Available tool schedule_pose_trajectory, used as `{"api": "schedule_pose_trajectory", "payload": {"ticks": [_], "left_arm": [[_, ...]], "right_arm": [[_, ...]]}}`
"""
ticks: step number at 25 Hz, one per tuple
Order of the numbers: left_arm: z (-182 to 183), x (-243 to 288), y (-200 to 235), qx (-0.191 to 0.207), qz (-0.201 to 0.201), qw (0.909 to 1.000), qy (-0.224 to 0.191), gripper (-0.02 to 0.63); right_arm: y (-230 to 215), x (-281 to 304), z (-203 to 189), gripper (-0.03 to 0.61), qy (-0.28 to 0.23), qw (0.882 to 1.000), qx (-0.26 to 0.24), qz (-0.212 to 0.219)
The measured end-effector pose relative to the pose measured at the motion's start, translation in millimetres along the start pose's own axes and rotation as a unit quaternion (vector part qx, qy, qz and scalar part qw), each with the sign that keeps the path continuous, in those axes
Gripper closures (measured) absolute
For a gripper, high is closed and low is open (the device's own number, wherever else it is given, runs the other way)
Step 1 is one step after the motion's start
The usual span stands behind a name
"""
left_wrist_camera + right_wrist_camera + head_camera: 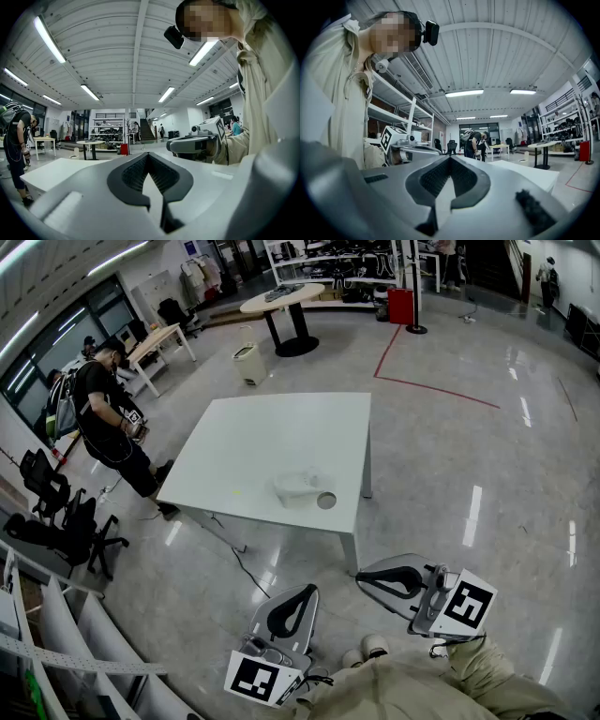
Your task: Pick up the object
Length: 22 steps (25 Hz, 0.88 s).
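A pale white object (300, 487) lies on the white table (272, 442) near its front edge, with a small grey round piece (326, 501) beside it on the right; I cannot tell what either is. Both grippers hang low over the floor, close to my body and well short of the table. My left gripper (304, 591) is shut with nothing in it, its jaws meeting at the tip (149, 155). My right gripper (364, 575) is also shut and empty (450, 158). Each gripper view shows the other gripper (197, 140) (405, 147) off to the side.
A person in black with a backpack (108, 418) stands left of the table. Office chairs (56, 512) and shelving (56, 643) fill the lower left. A round table (281, 301), a white bin (247, 362) and a red bin (400, 306) stand beyond.
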<state>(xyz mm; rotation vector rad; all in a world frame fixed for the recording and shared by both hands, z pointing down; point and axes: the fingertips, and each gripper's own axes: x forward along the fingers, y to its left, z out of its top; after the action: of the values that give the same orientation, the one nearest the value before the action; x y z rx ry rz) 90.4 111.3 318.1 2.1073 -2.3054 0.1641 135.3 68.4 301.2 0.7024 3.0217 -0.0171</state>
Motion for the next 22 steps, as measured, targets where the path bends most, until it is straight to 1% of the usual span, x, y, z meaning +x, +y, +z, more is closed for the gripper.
{"api": "schedule_pose_trajectory", "payload": {"ticks": [4,8,11,15,20,22], "left_arm": [[-3,7,0,0.0,0.005,1.0,0.002,0.607],[-10,11,1,-0.009,0.014,0.9999,0.002,0.607],[-16,17,5,-0.012,0.014,0.9998,0.01,0.607],[-20,25,24,-0.016,0.014,0.9997,0.011,0.607],[-33,52,55,-0.019,0.003,0.9997,0.016,0.607],[-38,63,72,-0.023,-0.003,0.9996,0.017,0.607]], "right_arm": [[-9,-3,-4,0.575,0.0,1.0,0.005,0.001],[-15,-6,-14,0.575,0.002,1.0,0.014,0.007],[-25,-4,-22,0.575,0.01,1.0,0.016,0.009],[-39,8,-27,0.575,0.004,1.0,0.027,0.004],[-70,29,-39,0.575,0.009,1.0,0.026,0.0],[-85,41,-44,0.575,0.02,0.999,0.033,-0.008]]}}
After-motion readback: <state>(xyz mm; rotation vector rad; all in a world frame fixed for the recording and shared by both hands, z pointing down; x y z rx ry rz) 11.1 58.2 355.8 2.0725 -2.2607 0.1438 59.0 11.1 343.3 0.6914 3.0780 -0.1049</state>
